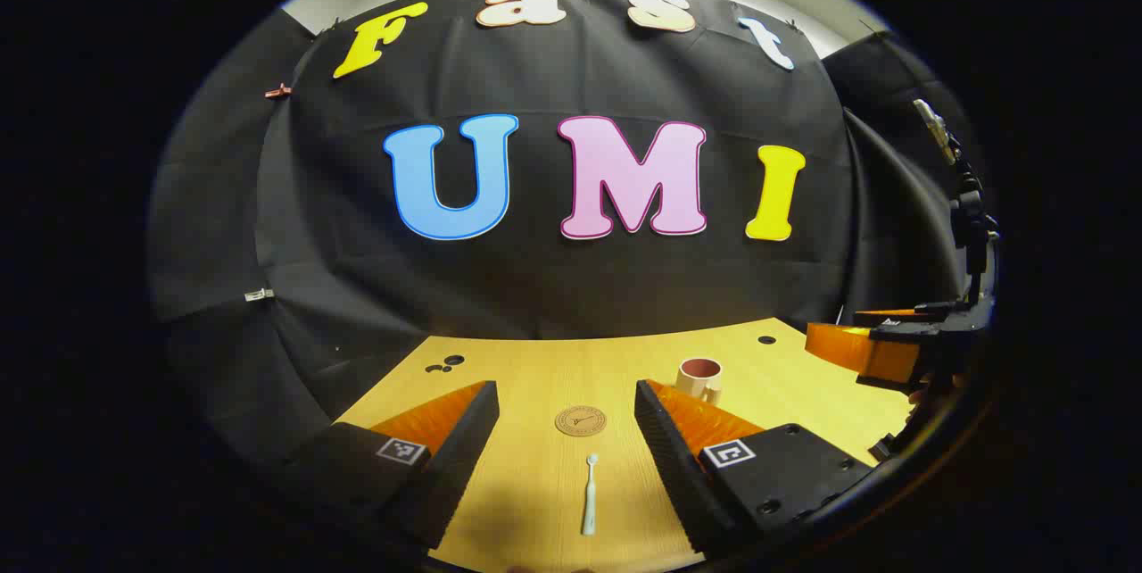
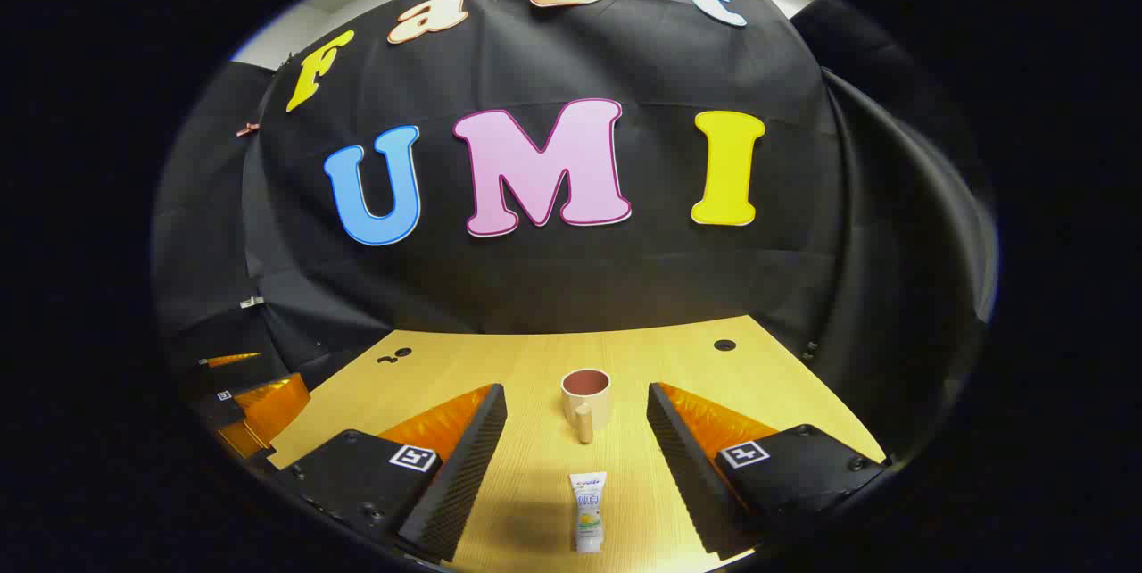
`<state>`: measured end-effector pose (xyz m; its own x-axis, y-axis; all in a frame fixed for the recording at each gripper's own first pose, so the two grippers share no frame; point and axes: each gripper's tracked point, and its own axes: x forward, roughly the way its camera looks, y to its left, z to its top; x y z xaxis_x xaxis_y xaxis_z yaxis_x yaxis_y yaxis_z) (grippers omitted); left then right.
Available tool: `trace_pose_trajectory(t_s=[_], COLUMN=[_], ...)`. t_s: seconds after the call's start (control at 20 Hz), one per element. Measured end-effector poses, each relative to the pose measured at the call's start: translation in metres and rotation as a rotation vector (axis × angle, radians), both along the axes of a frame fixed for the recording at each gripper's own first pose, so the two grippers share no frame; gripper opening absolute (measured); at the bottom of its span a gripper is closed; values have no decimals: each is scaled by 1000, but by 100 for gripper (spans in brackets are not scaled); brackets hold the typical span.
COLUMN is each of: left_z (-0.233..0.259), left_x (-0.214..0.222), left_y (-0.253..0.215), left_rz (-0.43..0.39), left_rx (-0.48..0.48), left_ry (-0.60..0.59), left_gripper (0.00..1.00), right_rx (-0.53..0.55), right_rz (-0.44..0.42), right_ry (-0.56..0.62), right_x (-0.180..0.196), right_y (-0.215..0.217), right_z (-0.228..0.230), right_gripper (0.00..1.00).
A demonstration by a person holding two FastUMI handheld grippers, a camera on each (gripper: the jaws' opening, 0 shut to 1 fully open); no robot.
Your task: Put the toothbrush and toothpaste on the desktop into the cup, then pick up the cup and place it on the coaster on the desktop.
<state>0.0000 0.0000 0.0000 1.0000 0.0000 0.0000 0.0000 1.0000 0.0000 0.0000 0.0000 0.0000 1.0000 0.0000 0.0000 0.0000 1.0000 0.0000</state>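
Note:
In the left gripper view a white toothbrush (image 1: 589, 496) lies flat on the wooden desktop (image 1: 535, 377), between the spread fingers of my open left gripper (image 1: 566, 408), with its head pointing away. Just beyond it sits a round cork coaster (image 1: 580, 420). A cream cup (image 1: 699, 378) with a dark red inside stands upright, farther off to the right. In the right gripper view a small white toothpaste tube (image 2: 588, 510) lies between the fingers of my open right gripper (image 2: 576, 412). The cup (image 2: 586, 400) stands past it, handle facing me. The right gripper (image 1: 879, 345) shows at the far right of the left gripper view.
The left gripper (image 2: 254, 403) sits at the desk's left edge in the right gripper view. The desktop (image 2: 535, 359) has small round holes near its back corners and ends at the black cloth wall. A stand with clamps (image 1: 968, 216) rises at the right side.

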Motion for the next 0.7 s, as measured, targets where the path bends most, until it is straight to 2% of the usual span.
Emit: trace_pose_trajectory(t_s=[0.7], left_z=[-12], left_x=[5], left_y=[3], left_rz=[20], left_rx=[-18], left_ry=[44], left_gripper=[97], right_rx=[-14], right_rz=[-28], right_ry=[54], right_x=[1], right_y=[-9], right_z=[-15], right_gripper=[98])
